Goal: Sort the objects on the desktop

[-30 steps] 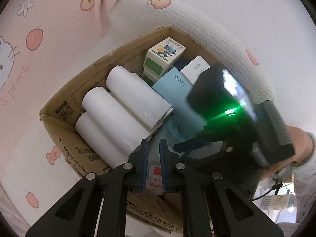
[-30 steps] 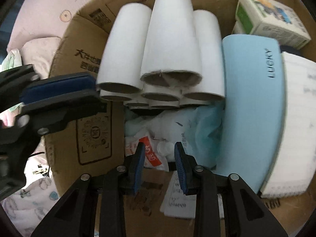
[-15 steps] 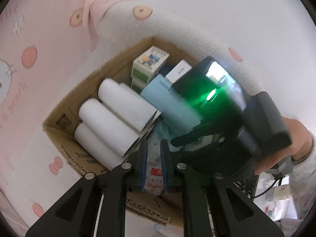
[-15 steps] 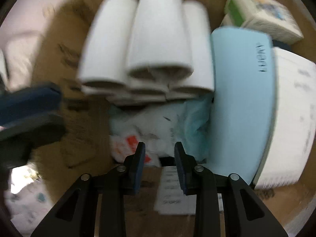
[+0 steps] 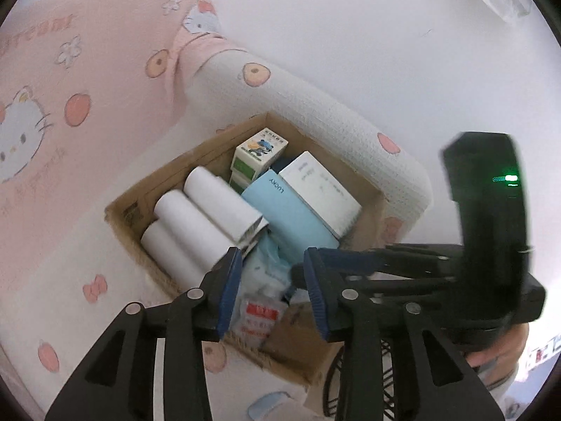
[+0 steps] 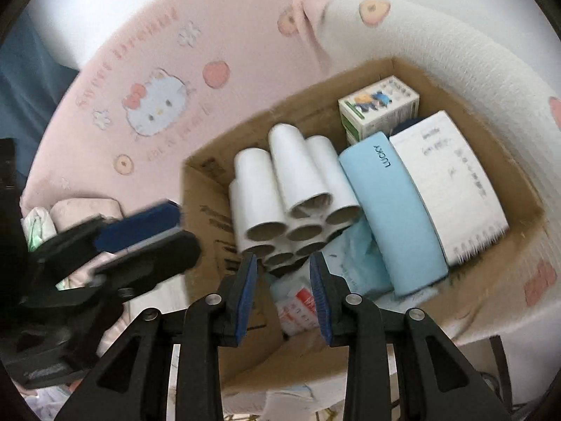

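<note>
Left gripper (image 5: 271, 287) above the cardboard box (image 5: 196, 154), jaws just been opening, spread and empty. Right gripper (image 6: 284, 294) over the box too, fingers slightly apart, holding nothing.

I see a pink cartoon-cat print bedsheet (image 5: 70, 80), a white waffle-textured peach-print blanket (image 5: 350, 129) and a bright white wall (image 5: 350, 17).

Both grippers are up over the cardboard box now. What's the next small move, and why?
Probably pull both away from the cardboard box toward whatever is still unsorted. The left gripper, jaws just opened, and the right gripper hold nothing, while the red-labelled packet lies loose in the box near the white tubes.
</note>
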### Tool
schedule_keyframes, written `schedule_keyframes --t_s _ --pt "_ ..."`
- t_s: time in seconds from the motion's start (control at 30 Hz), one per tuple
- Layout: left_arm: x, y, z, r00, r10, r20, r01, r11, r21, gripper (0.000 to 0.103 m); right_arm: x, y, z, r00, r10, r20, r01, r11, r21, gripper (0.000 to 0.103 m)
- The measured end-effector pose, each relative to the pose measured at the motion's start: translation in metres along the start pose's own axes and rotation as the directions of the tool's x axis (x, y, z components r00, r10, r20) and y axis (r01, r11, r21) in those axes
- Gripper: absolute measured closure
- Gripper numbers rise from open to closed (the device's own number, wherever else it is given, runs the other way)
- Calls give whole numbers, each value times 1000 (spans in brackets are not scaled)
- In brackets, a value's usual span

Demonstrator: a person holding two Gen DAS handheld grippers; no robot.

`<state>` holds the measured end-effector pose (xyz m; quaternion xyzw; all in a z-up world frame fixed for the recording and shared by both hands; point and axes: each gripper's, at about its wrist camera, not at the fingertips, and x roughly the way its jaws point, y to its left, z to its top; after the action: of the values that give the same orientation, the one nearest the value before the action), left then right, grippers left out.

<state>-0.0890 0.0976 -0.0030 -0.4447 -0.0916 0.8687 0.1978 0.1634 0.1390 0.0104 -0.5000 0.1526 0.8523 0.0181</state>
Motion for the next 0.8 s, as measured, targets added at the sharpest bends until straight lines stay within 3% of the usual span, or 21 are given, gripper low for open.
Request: schedule_keyframes --t_s 0.1,0.23,0.33,0.47,0.5,0.6,0.8 --pt "-18 0 -12 999 37 33 -36 999 -16 63 -30 -3 -10 998 36 59 -37 999 5 74" --pt "-41 -2 -26 993 100 58 -97 994 -42 62 -46 15 -16 992 -35 118 38 999 -16 61" --pt "-47 -6 -35 981 191 33 -190 981 -43 62 -64 30 -25 986 -88 145 97 994 -58 51" --pt "-53 -9 -44 978 207 -15 -208 976 -64 61 -78 53 -36 984 -106 144 126 982 -139 48" --pt "-52 -10 -47 976 213 -39 -216 974 -67 56 -80 58 -38 982 -118 145 140 979 -151 47" --pt "-48 -11 -56 960 264 -91 -269 961 -55 38 -85 72 -46 965 -208 161 238 950 -200 38" --pt "-52 -9 -69 945 303 -121 -311 949 -52 31 -88 92 -61 906 -379 188 419 864 -279 34"
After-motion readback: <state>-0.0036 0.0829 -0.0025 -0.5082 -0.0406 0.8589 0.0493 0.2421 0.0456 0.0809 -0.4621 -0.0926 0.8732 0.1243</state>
